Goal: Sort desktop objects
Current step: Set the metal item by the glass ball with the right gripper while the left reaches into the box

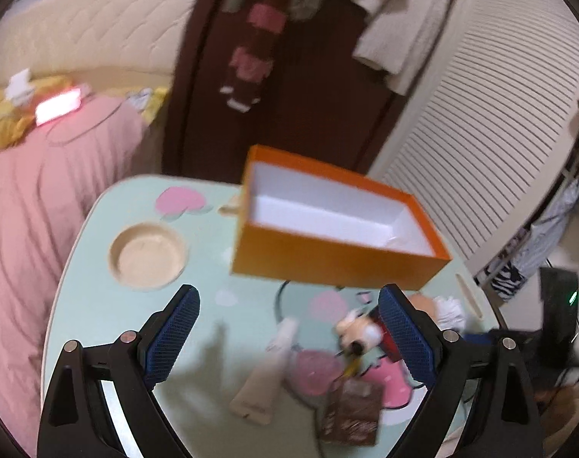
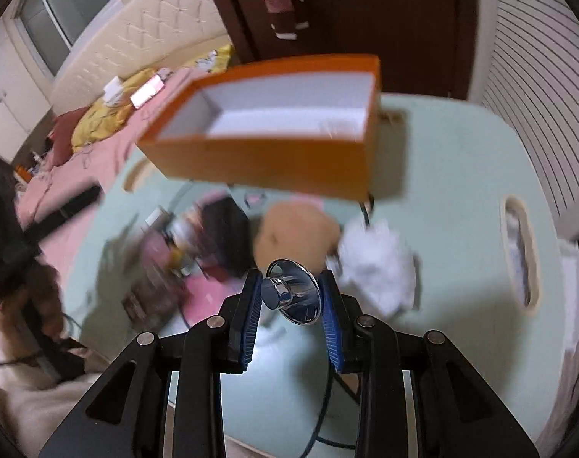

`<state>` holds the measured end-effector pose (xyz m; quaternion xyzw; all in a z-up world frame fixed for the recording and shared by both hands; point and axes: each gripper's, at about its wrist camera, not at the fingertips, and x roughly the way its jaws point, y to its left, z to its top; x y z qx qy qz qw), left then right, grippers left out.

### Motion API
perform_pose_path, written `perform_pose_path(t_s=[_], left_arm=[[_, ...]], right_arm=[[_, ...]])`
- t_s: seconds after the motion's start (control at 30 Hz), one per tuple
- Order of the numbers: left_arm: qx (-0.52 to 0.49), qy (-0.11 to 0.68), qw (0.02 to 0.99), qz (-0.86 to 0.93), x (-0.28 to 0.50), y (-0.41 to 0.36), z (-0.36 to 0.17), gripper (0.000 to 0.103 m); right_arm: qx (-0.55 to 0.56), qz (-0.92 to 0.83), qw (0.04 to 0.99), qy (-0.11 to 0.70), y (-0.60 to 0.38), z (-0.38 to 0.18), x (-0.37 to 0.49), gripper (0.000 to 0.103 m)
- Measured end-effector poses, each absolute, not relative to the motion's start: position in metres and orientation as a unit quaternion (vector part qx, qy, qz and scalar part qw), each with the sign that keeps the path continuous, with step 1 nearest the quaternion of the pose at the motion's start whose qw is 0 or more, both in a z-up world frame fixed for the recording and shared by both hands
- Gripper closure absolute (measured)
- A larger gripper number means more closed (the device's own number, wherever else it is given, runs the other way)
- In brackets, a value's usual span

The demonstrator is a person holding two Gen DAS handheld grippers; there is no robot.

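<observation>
On the pale green worktop (image 2: 442, 175) the empty orange box (image 2: 274, 152) awaits sorting, so the right gripper (image 2: 291, 297) jaws pinch a chrome knob (image 2: 293, 292) near it, while the left gripper (image 1: 289, 336) jaws stand spread over the clutter.

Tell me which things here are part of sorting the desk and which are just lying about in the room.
Part of the job:
orange box, open and empty
shiny metal knob gripped in the right gripper
cream tube, plush toy, brown packet, white fluffy thing on the table

Just lying about:
pink bed cover
hanging clothes
slatted door
</observation>
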<state>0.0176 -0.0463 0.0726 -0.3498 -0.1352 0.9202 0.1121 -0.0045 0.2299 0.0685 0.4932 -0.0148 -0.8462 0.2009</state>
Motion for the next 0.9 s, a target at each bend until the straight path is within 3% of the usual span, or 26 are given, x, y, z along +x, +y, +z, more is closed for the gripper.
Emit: perform_pose_path(t_s=[0.2, 0.3, 0.37, 0.43, 0.5, 0.8, 0.83, 0.87, 0.9], left_arm=[[-0.381, -0.099, 0.189, 0.9, -0.035, 0.007, 0.109, 0.009], [-0.404, -0.058, 0.227, 0.884, -0.07, 0.047, 0.12, 0.009], [-0.424, -0.016, 0.239, 0.873, -0.092, 0.075, 0.118, 0.024], [-0.444, 0.012, 0.252, 0.86, -0.112, 0.097, 0.111, 0.043], [-0.479, 0.028, 0.262, 0.837, -0.133, 0.117, 0.094, 0.05], [-0.581, 0.049, 0.293, 0.757, -0.162, 0.142, 0.031, 0.051], [-0.586, 0.037, 0.295, 0.754, -0.164, 0.139, 0.025, 0.053], [-0.582, 0.037, 0.298, 0.756, -0.163, 0.138, 0.022, 0.064], [-0.579, 0.04, 0.303, 0.756, -0.162, 0.138, 0.02, 0.067]], right_arm=[[0.461, -0.87, 0.176, 0.01, 0.226, 0.056, 0.001, 0.068], [0.43, -0.886, 0.174, -0.021, 0.232, 0.057, 0.003, 0.063], [0.396, -0.899, 0.179, -0.048, 0.24, 0.063, 0.009, 0.041], [0.357, -0.913, 0.182, -0.074, 0.248, 0.068, 0.015, 0.031], [0.331, -0.921, 0.185, -0.091, 0.254, 0.072, 0.02, 0.031], [0.346, -0.901, 0.216, -0.147, 0.272, 0.069, 0.007, 0.031], [0.345, -0.9, 0.219, -0.151, 0.272, 0.07, 0.006, 0.031], [0.344, -0.899, 0.221, -0.153, 0.273, 0.071, 0.008, 0.031], [0.344, -0.899, 0.223, -0.156, 0.273, 0.072, 0.009, 0.031]])
